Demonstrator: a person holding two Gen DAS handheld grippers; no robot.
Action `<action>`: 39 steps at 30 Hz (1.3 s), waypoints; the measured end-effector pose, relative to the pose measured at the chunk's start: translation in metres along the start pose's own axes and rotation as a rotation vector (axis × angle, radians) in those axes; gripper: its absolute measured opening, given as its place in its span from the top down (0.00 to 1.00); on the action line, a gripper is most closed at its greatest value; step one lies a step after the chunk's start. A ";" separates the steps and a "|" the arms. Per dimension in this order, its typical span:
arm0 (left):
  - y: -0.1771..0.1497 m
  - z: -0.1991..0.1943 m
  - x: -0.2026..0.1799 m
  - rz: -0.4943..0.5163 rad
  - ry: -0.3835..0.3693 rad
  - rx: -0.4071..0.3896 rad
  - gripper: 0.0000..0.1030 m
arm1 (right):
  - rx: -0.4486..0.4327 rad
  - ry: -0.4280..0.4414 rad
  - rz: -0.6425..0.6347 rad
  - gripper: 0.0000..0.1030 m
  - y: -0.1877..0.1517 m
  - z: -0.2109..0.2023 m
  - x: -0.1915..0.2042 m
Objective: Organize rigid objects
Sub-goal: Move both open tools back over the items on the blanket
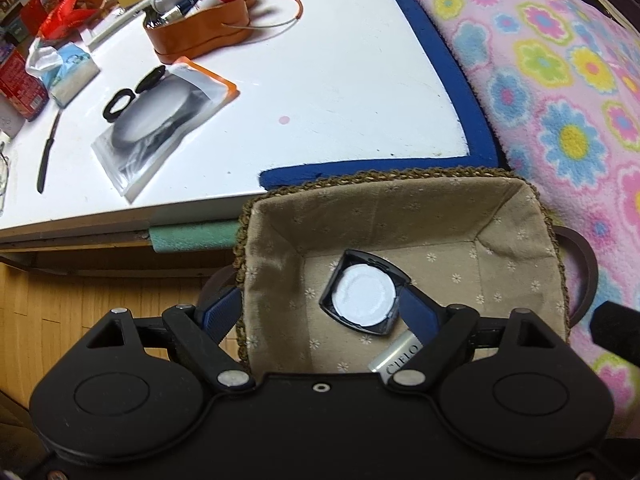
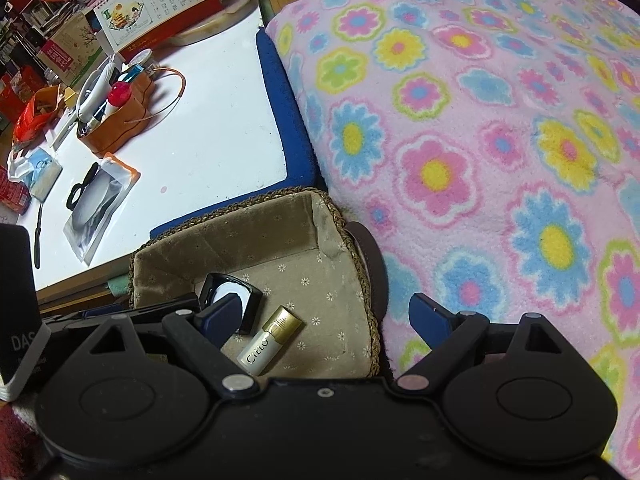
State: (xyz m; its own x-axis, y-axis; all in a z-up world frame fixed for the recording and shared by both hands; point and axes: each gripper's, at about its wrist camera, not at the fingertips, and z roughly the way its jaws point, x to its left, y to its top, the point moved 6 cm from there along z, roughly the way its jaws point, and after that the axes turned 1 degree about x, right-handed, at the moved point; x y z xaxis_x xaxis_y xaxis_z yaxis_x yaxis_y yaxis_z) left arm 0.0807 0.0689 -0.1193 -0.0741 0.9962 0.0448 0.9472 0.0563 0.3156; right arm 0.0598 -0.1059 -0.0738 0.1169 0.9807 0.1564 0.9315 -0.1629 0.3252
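A fabric-lined woven basket (image 1: pixel 516 216) sits by the table corner; it also shows in the right wrist view (image 2: pixel 340 240). Inside lie a black square compact with a white round pad (image 1: pixel 366 294) (image 2: pixel 218 282) and a white and gold "CIELO" tube (image 1: pixel 398 358) (image 2: pixel 272 338). My left gripper (image 1: pixel 320 308) is open over the basket, its fingers either side of the compact, holding nothing. My right gripper (image 2: pixel 324 316) is open above the basket's near right edge, empty.
A white table (image 1: pixel 320 80) with a blue padded edge holds an orange organiser of items (image 1: pixel 200 32), a packaged disc in a clear bag (image 1: pixel 160 120), black rings, tissues and a knife. A pink flowered blanket (image 2: pixel 480 160) lies to the right. A dark box (image 2: pixel 16 304) stands at left.
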 end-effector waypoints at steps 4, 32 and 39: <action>0.000 -0.004 0.002 0.009 0.022 -0.054 0.20 | -0.035 -0.023 -0.002 0.12 0.000 -0.005 0.000; -0.053 -0.130 -0.171 0.390 -0.266 -0.208 0.15 | -0.366 -0.343 0.335 0.01 -0.084 -0.138 -0.318; -0.077 -0.162 -0.239 0.520 -0.359 -0.194 0.10 | -0.326 -0.381 0.202 0.00 -0.064 -0.123 -0.313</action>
State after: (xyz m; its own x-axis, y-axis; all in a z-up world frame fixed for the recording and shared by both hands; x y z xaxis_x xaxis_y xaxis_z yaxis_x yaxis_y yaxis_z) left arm -0.0254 -0.1840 -0.0011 0.5181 0.8523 -0.0709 0.7557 -0.4174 0.5047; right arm -0.0789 -0.4157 -0.0284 0.4558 0.8862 -0.0837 0.7292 -0.3178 0.6061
